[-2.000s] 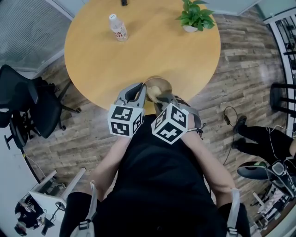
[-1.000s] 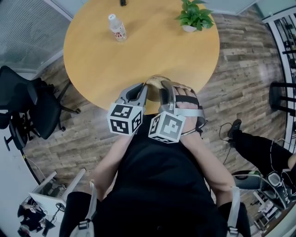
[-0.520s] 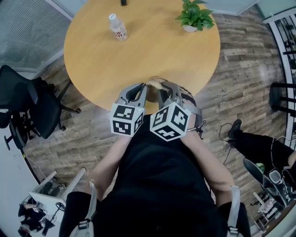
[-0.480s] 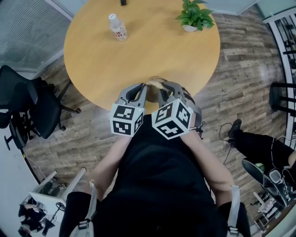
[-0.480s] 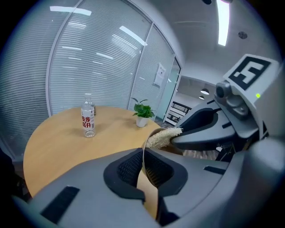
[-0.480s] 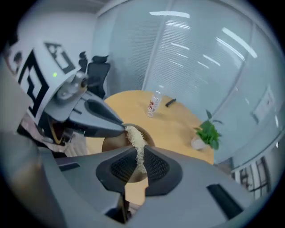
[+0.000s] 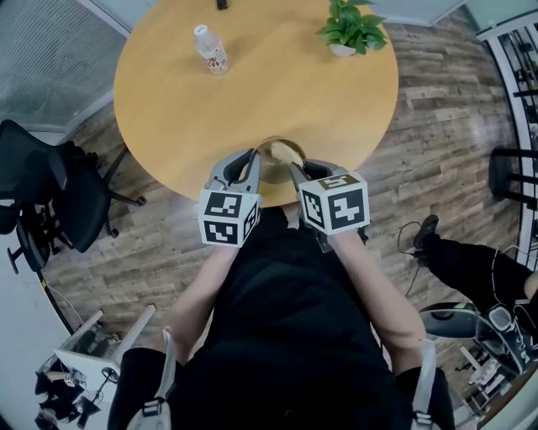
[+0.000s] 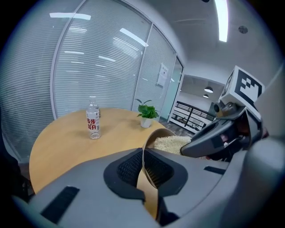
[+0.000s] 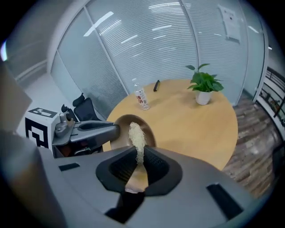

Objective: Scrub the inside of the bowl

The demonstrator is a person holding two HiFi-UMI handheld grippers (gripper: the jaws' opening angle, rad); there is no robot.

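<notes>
L gripper (image 8: 144, 169): clenched on bowl (image 7: 280, 156) rim; bowl at near edge of table (image 7: 252, 92).
R gripper (image 9: 139, 167): clamped on scrub pad (image 9: 136, 133). Marker cube rolled vs. a sec ago, pad now inside bowl. Scrub stroke prob. under way.

An office: round meeting table (image 7: 252, 92), black swivel chair (image 7: 59, 193), glass partitions with blinds (image 8: 89, 67).

Head view: the near rim of the bowl (image 7: 277, 155) is hidden behind the left gripper (image 7: 250, 159) and right gripper (image 7: 296, 170). A small dark object (image 7: 221, 3) on the counter (image 7: 252, 92) is cut off by the top edge. The label on the bottle (image 7: 211, 49) is too small to read. Right gripper view: the lower end of the scrubber (image 9: 136, 136) is hidden between the fingers (image 9: 156, 167).
</notes>
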